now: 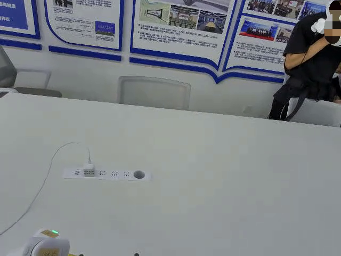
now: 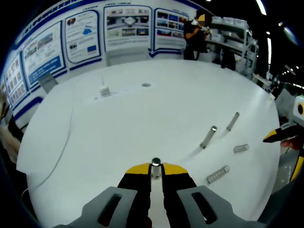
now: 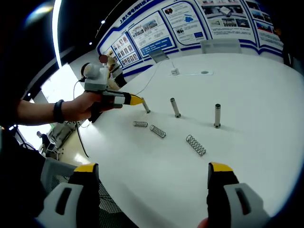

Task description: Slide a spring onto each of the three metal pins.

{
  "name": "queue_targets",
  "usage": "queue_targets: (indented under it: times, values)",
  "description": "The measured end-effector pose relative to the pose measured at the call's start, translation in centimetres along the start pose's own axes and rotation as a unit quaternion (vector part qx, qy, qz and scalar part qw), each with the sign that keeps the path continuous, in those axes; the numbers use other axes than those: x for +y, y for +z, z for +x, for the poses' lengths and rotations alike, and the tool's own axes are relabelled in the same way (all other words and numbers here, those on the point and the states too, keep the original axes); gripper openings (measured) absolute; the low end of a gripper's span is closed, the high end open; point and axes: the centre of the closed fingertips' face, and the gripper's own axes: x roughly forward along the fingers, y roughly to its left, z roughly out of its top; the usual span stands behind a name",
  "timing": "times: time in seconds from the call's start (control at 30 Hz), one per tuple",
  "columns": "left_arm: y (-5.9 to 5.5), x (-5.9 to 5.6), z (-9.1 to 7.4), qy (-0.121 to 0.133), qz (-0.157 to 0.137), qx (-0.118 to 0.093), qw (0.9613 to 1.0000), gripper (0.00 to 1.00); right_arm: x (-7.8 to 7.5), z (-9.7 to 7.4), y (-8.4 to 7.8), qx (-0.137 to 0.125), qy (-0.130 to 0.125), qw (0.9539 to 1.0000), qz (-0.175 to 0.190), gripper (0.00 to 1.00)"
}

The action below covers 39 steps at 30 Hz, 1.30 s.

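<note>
Left tongs (image 2: pixel 156 171) are clamping a stiff pin (image 2: pixel 156 164); right tongs (image 3: pixel 153 167) are gaping empty; light spring (image 3: pixel 195 145) probably wanting a mid-coil grip.

White table (image 3: pixel 266 71) carries two upright pins (image 3: pixel 217 115), three loose springs (image 3: pixel 195 145) and a power strip (image 1: pixel 106 174)

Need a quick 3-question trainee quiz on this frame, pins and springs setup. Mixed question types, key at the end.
1. True or false: the left tool is shut on a metal pin.
2. How many springs lie loose on the table?
3. The right tool is: A) open and empty, B) shut on a spring, C) shut on a pin.

Key: 1 true; 2 three; 3 A.
</note>
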Motion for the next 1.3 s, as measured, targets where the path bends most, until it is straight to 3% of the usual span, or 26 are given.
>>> queue_targets:
  times: [0.17, 0.2, 0.4, 0.47, 1.3]
  values:
    - [-0.5, -0.2, 0.0, 0.000, -0.002, 0.005, 1.0000, 0.07, -0.1, -0.1, 0.1, -0.003, -0.002, 1.0000, 0.002, 0.96]
    - [-0.7, -0.2, -0.1, -0.001, 0.003, 0.008, 1.0000, 0.01, -0.1, -0.2, 0.1, -0.003, -0.002, 1.0000, 0.002, 0.96]
    - [-1.3, -0.5, 0.1, -0.010, -0.001, 0.009, 0.9999, 0.01, 0.0, -0.2, -0.2, 0.001, -0.001, 1.0000, 0.001, 0.96]
    - [-1.8, -0.5, 0.2, -0.009, 0.006, 0.020, 0.9997, 0.01, 0.0, -0.2, -0.2, 0.002, -0.001, 1.0000, 0.000, 0.97]
    - [-3.0, -0.2, -0.3, -0.012, -0.025, 0.026, 0.9993, 0.17, 0.1, 0.1, -0.7, 0.006, 0.002, 1.0000, 0.002, 0.97]
